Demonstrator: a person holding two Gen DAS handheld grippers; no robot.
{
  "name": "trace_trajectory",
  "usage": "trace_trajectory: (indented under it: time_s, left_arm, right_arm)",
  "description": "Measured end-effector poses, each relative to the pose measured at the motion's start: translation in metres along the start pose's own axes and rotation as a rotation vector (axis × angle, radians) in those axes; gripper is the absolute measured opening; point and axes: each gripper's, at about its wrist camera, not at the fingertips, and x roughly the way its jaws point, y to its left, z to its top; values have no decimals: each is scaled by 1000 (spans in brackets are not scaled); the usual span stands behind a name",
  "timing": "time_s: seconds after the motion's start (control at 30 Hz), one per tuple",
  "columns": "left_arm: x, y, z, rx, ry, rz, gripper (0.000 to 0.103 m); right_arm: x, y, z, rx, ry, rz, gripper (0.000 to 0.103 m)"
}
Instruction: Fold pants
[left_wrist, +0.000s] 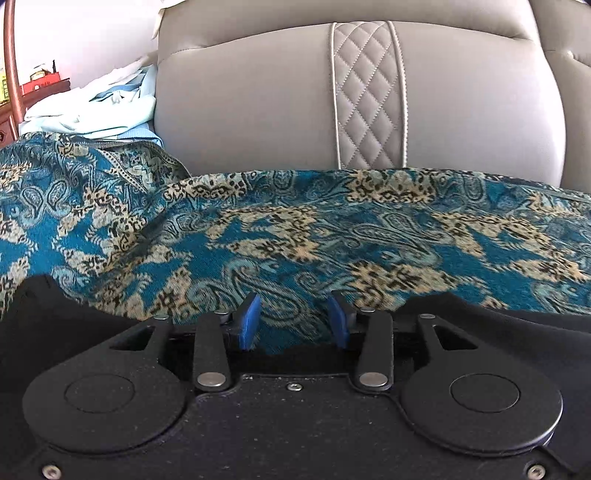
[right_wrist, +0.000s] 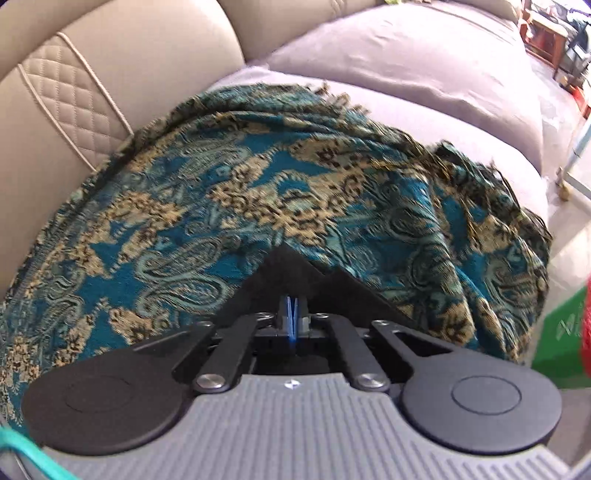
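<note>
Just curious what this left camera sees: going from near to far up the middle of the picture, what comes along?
Black pants → open left gripper → teal paisley throw → grey sofa back with its quilted strip.

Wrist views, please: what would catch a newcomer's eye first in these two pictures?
The teal paisley throw spread over the beige sofa dominates both views. Black pants peak in the shut right gripper, while the left gripper gapes open at their edge.
</note>
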Motion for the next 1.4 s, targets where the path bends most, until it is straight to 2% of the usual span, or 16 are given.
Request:
trace_trajectory:
  time_s: [0.07, 0.23, 0.27, 0.33, 0.4, 0.47, 0.57, 0.7, 0.8, 0.93, 1.03, 1.17, 1.2, 1.23, 1.3, 1.4]
  left_arm:
    - [7, 2, 4, 17, 0, 43, 41]
    - [20, 14, 15, 21, 18, 106, 40]
    - [18, 16, 16, 26, 21, 91, 39]
    - [7, 18, 16, 45, 28, 33, 38]
    - [-9, 13, 15, 86, 15, -16, 43]
    - [-28, 4, 15, 140, -15, -74, 47]
    - [-48, -10, 16, 206, -52, -153, 57]
    - [-59, -30, 8, 307, -72, -206, 56]
    - [-63, -39, 1, 343, -57, -266, 52]
    - [-68, -43, -8, 358, -48, -314, 49]
    - [-69, -43, -11, 352, -41, -316, 49]
    - [-67, -41, -11, 327, -31, -295, 49]
    - [-68, -40, -11, 319, -32, -285, 50]
    - [-67, -38, -11, 312, -34, -276, 50]
    - [-66, -35, -11, 303, -38, -252, 51]
    - [-61, -29, -12, 305, -62, -180, 53]
  right_arm:
    - [-1, 2, 2, 4, -16, 39, 1]
    - [-10, 11, 8, -15, -63, 61, 2]
    - [-12, 10, 8, -29, -55, 77, 6]
    - [-12, 8, 8, -64, -9, 117, 32]
    - [-13, 7, 5, -107, 24, 103, 47]
    - [-12, 5, 5, -151, 43, 66, 57]
    - [-8, -2, 12, -186, 84, 18, 61]
    - [-11, -18, 19, -267, -7, -13, 61]
    - [-14, -28, 15, -395, -79, 33, 61]
    - [-8, -45, 4, -530, -97, 110, 61]
    - [-2, -58, -4, -545, -94, 213, 61]
    - [2, -67, -11, -520, -122, 278, 61]
    - [1, -69, -12, -516, -127, 294, 45]
    - [0, -69, -13, -519, -133, 306, 41]
    - [-2, -69, -17, -542, -163, 297, 21]
    - [-6, -69, -24, -546, -219, 303, 14]
